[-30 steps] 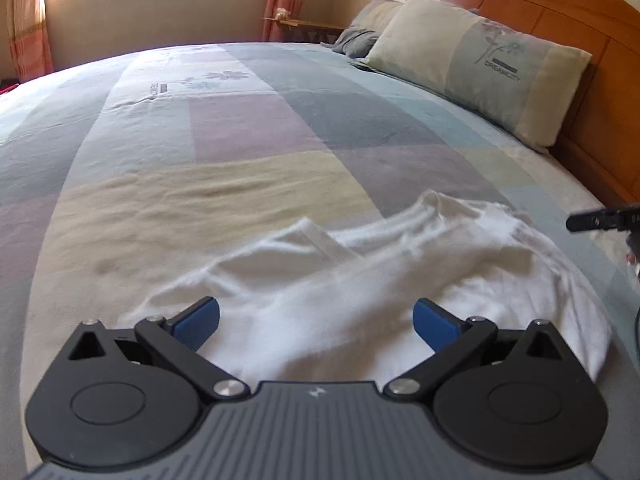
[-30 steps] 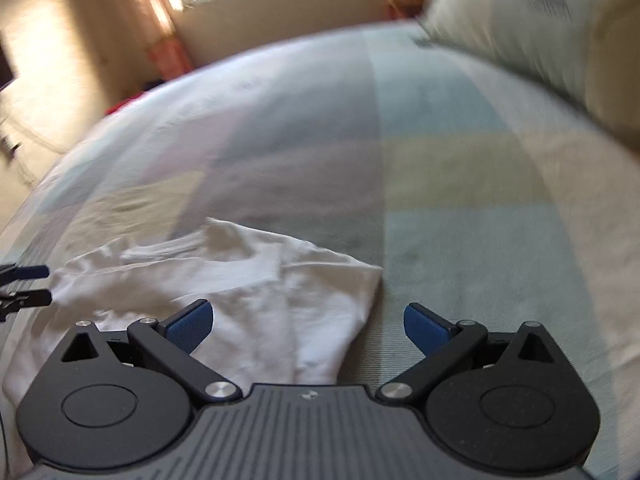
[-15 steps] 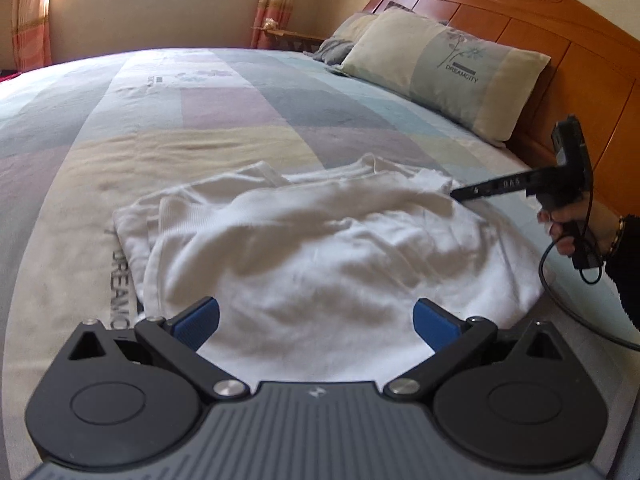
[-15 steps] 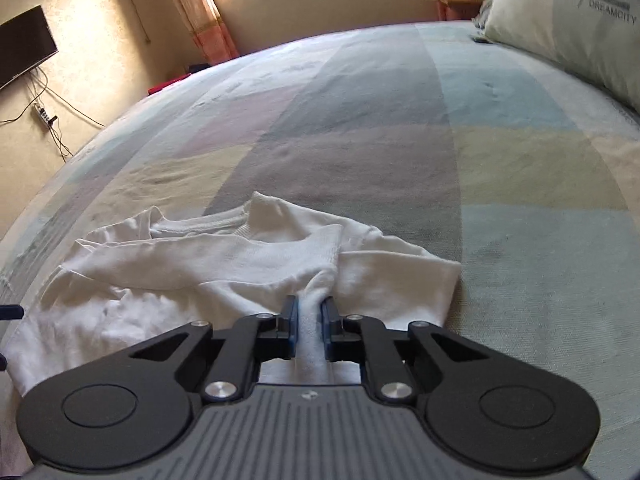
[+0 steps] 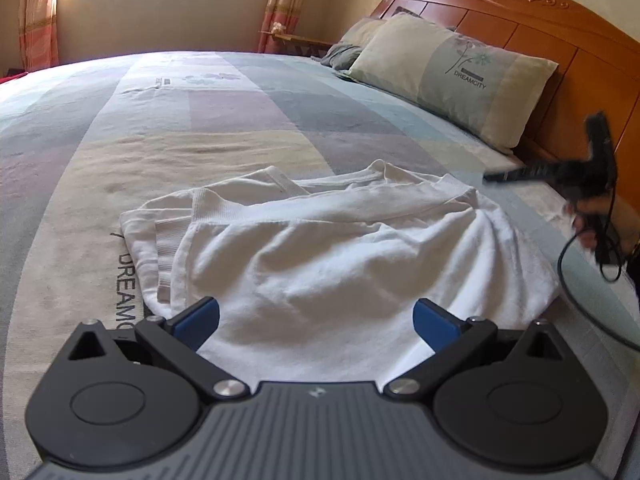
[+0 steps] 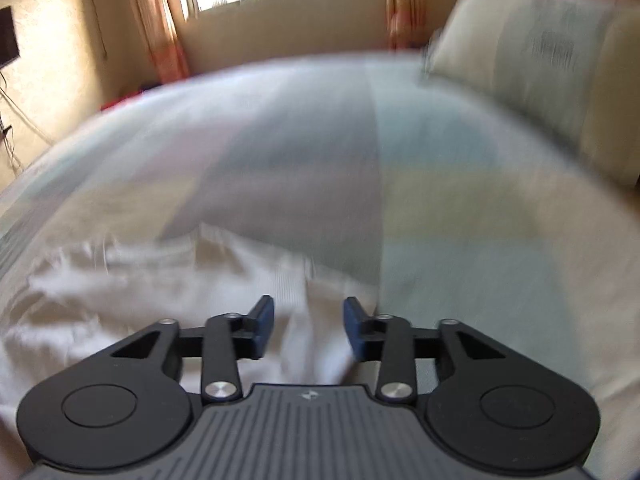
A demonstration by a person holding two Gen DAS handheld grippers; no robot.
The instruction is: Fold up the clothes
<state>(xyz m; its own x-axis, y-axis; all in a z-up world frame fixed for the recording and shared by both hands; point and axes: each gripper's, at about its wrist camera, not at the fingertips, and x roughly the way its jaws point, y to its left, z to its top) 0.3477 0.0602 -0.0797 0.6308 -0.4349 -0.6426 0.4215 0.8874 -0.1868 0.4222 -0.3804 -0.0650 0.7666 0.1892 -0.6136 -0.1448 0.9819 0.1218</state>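
A crumpled white garment [image 5: 320,248] lies on the patchwork bedcover [image 5: 200,120]. My left gripper [image 5: 316,314] hovers open over its near hem, blue pads wide apart, holding nothing. In the left wrist view my right gripper [image 5: 496,178] shows blurred at the garment's right edge, held by a person's hand [image 5: 592,220]. The right wrist view is blurred by motion: my right gripper [image 6: 309,320] has its jaws opening, and the white garment [image 6: 120,300] lies under and between the pads without being pinched.
A large pillow [image 5: 452,76] leans on the wooden headboard [image 5: 580,52] at the right. A black cable [image 5: 568,280] trails from the right hand across the bed. A window and curtains stand beyond the bed's far side.
My right gripper closed on a fold of the garment, then parted its jaws again and let it go. My left gripper moved in over the near hem, then stayed still.
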